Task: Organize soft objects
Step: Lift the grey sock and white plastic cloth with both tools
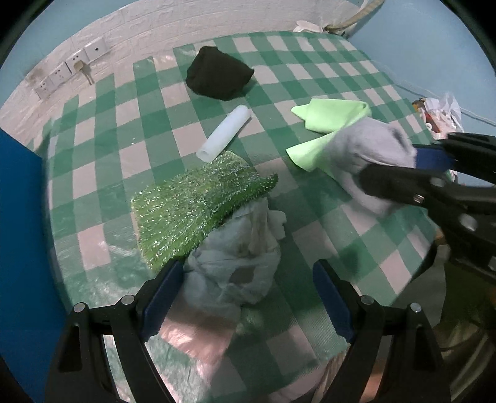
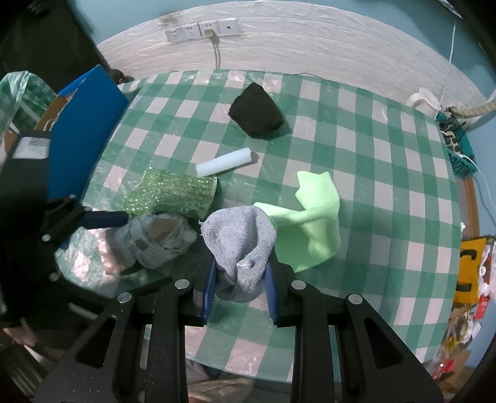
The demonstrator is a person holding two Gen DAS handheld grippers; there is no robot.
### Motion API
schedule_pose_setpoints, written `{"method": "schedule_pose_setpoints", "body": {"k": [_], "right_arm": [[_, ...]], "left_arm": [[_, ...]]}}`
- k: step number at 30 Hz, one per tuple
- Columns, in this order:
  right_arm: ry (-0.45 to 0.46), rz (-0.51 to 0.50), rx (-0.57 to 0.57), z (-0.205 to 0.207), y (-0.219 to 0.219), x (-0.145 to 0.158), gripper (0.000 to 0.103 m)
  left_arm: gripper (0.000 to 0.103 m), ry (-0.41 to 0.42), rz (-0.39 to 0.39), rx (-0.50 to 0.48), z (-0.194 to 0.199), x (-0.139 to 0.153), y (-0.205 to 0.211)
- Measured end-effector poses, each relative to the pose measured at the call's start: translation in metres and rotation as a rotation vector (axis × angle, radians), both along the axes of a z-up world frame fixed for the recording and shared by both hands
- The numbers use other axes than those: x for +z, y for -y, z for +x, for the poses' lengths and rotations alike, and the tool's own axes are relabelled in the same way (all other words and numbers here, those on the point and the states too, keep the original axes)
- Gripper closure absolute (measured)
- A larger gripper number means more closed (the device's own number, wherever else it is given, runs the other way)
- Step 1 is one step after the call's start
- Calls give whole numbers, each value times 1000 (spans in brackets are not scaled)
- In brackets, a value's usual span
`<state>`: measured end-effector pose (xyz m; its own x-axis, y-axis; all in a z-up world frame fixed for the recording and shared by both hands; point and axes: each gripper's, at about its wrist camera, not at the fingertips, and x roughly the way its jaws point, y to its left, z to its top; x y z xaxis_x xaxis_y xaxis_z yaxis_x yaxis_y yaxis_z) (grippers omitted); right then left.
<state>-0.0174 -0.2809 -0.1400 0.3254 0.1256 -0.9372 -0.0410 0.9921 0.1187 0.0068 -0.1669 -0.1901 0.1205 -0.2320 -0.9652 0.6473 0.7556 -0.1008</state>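
Note:
My left gripper (image 1: 248,268) points down over a crumpled pale rag (image 1: 232,263). Its jaws stand open and wide around the rag; the left pad (image 1: 166,294) brushes it and the right pad is clear. A sparkly green scrub cloth (image 1: 198,204) overlaps the rag's far edge. My right gripper (image 2: 241,266) is shut on a grey knit cloth (image 2: 241,238) that bulges up between the pads; it also shows in the left wrist view (image 1: 369,155). A light green cloth (image 2: 313,217) lies crumpled just behind it. A black cloth (image 2: 257,111) and a white foam tube (image 2: 223,162) lie farther back.
The checked green tablecloth (image 2: 372,186) covers a round table. A blue box (image 2: 83,130) stands at its left edge. A white wall with sockets (image 2: 201,29) runs behind. A white jug (image 2: 424,99) and clutter sit at the right rim.

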Motion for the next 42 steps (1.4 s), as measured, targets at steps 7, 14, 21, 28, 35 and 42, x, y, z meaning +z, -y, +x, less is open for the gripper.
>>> {"method": "schedule_pose_setpoints", "body": {"k": [7, 14, 21, 28, 35, 42], "right_arm": [[-4, 3, -14, -3, 6, -2, 77], [-1, 4, -15, -2, 6, -2, 77], [11, 5, -11, -1, 4, 3, 77], [19, 11, -4, -2, 1, 6, 77], [50, 3, 15, -2, -9, 20, 77], [83, 4, 46, -2, -23, 37, 77]], "left_arm": [[25, 16, 24, -14, 3, -14, 9], [49, 18, 10, -10, 3, -16, 7], [49, -12, -70, -9, 2, 12, -3], [49, 17, -87, -39, -7, 37, -8], [49, 75, -78, 20, -1, 56, -25], [49, 149, -94, 57, 1, 84, -40]]}}
